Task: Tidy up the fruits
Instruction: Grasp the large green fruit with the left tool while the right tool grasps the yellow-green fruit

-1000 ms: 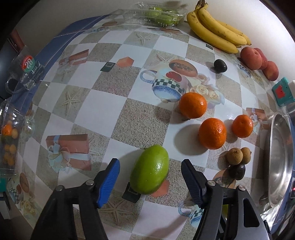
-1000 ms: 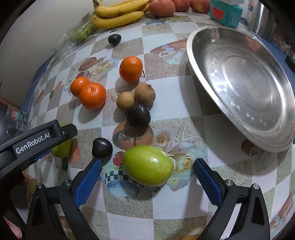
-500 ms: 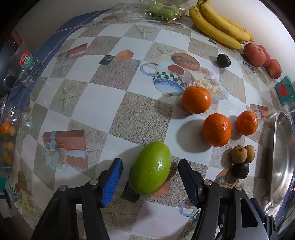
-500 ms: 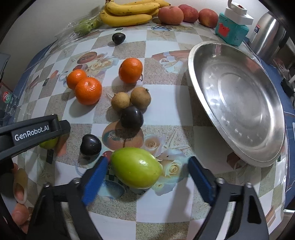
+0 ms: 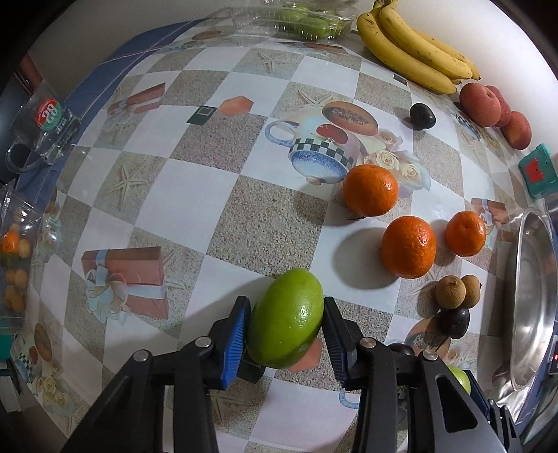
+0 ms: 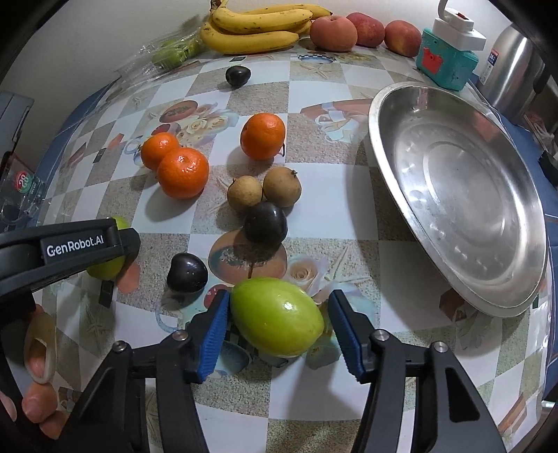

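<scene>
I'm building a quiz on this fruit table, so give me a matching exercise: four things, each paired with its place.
1. bananas
2. steel plate
3. green fruit
4. teal toy

a. between the left gripper's pads
b. by the back wall, left of the peaches
c. on the table's right side, empty
d. behind the plate

Pairs: 1-b, 2-c, 3-a, 4-d

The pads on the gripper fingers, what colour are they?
Blue, with a ribbed face, on black fingers; clearest in the right wrist view.

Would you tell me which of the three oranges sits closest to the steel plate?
The lone orange, apart from the touching pair, sits nearest the steel plate.
</scene>
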`<state>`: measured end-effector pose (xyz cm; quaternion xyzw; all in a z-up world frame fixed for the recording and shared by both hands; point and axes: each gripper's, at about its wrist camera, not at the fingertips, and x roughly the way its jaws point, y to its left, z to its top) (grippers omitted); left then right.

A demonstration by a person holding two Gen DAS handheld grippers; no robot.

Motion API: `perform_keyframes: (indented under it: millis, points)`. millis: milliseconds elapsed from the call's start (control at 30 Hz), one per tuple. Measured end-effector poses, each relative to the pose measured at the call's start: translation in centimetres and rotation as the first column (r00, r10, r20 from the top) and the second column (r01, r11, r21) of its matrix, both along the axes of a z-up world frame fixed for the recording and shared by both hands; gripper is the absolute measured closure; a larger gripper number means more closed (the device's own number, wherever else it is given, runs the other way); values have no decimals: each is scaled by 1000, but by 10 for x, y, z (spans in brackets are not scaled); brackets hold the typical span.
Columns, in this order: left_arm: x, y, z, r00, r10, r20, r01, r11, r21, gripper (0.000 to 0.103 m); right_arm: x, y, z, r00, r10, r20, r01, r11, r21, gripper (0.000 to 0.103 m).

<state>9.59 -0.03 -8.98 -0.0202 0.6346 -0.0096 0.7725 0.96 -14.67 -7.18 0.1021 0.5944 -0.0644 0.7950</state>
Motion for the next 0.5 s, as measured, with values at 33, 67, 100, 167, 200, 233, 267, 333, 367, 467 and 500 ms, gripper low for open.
perform_keyframes:
  millis: [33, 67, 100, 167, 200, 233, 267, 333, 367, 467, 500]
  points:
    - [0, 0, 0, 1000, 0, 0, 0, 1000, 0, 59, 0, 0, -1, 1000, 1, 3, -1, 1000, 4, 49]
    - [-1, 0, 0, 1000, 1, 1, -1, 1000, -1, 59, 1, 1, 0, 1000, 4, 6, -4, 1000, 9, 52]
    - [-1, 1, 1, 1000, 2, 0, -2, 1000, -2, 59, 0, 2, 0, 1000, 6, 6, -6, 1000, 8, 52]
    - [-2, 1, 2, 1000, 4, 0, -4, 1000, -3, 59, 1, 1, -1, 1000, 0, 5, 0, 1000, 6, 52]
    - [-3, 2, 2, 1000, 6, 0, -6, 1000, -4, 59, 1, 1, -1, 1000, -2, 5, 2, 1000, 8, 52]
    - [-3, 2, 2, 1000, 7, 0, -7, 1000, -4, 59, -1, 1, 0, 1000, -3, 6, 3, 1000, 9, 52]
    - [-4, 3, 2, 1000, 9, 0, -9, 1000, -6, 59, -1, 1, 0, 1000, -4, 6, 4, 1000, 10, 52]
    - [-4, 4, 3, 1000, 13, 0, -13, 1000, -9, 59, -2, 0, 1, 1000, -9, 7, 9, 1000, 17, 52]
    - [-4, 5, 3, 1000, 15, 0, -15, 1000, -12, 59, -2, 0, 1, 1000, -11, 7, 10, 1000, 19, 52]
    - [-4, 7, 4, 1000, 16, 4, -16, 1000, -15, 59, -4, -3, 2, 1000, -19, 9, 18, 999, 33, 52]
    - [-4, 7, 5, 1000, 15, 6, -15, 1000, -16, 59, -5, -4, 3, 1000, -24, 11, 23, 999, 39, 52]
